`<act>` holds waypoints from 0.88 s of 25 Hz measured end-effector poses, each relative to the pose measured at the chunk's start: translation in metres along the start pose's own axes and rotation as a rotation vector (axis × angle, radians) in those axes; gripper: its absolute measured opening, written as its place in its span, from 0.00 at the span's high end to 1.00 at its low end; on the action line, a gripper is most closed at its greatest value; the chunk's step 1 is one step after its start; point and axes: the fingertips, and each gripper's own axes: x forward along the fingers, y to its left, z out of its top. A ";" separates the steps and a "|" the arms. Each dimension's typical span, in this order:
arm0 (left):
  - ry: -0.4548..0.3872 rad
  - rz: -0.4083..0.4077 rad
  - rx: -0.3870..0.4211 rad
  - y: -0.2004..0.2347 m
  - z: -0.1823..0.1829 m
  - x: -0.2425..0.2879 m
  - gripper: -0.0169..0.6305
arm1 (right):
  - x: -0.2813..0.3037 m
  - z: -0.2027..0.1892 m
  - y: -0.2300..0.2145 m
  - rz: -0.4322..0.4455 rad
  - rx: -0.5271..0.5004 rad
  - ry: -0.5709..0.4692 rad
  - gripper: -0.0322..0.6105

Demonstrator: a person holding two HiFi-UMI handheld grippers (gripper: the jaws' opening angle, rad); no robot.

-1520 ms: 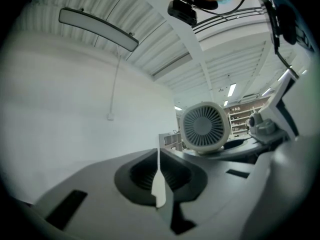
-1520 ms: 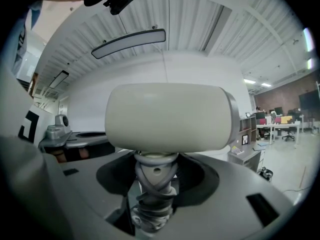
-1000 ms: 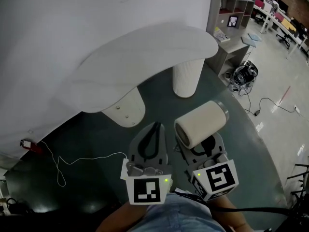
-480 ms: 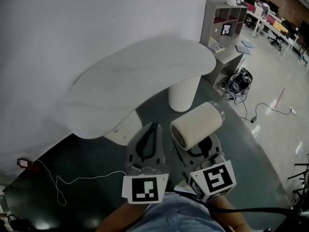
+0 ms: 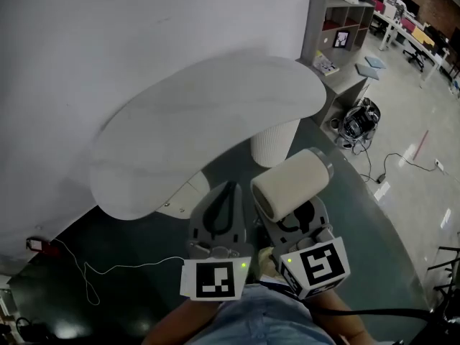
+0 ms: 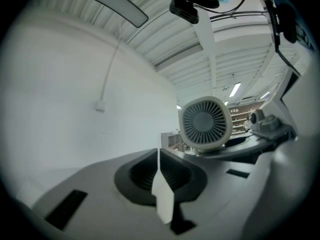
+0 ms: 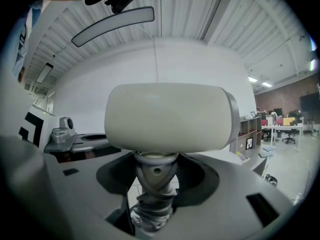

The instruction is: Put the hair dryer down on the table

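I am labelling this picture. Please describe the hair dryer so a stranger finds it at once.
Just below the curved white table, two grippers show. The hair dryer is the cream cylinder clamped in the right gripper; the left gripper, shut, holds nothing.

No legible text, brand or number was visible anywhere; only coded black-and-white square markers sat on the cubes of the left gripper (image 5: 228,190) and right gripper (image 5: 300,217).

Grey shelf unit (image 5: 321,21) (against the wall), white cord (image 5: 136,267) on floor (image 5: 388,221), coiled cables (image 5: 357,121)
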 end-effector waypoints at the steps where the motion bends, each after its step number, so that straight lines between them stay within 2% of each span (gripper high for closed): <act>1: -0.004 0.000 0.003 0.000 0.001 0.010 0.95 | 0.007 0.001 -0.007 0.005 0.007 0.002 0.61; 13: 0.047 0.014 0.048 -0.009 0.007 0.127 0.95 | 0.078 0.013 -0.100 0.053 0.043 0.019 0.61; 22: -0.005 0.059 0.062 -0.003 0.024 0.193 0.95 | 0.128 0.034 -0.154 0.102 0.013 0.003 0.61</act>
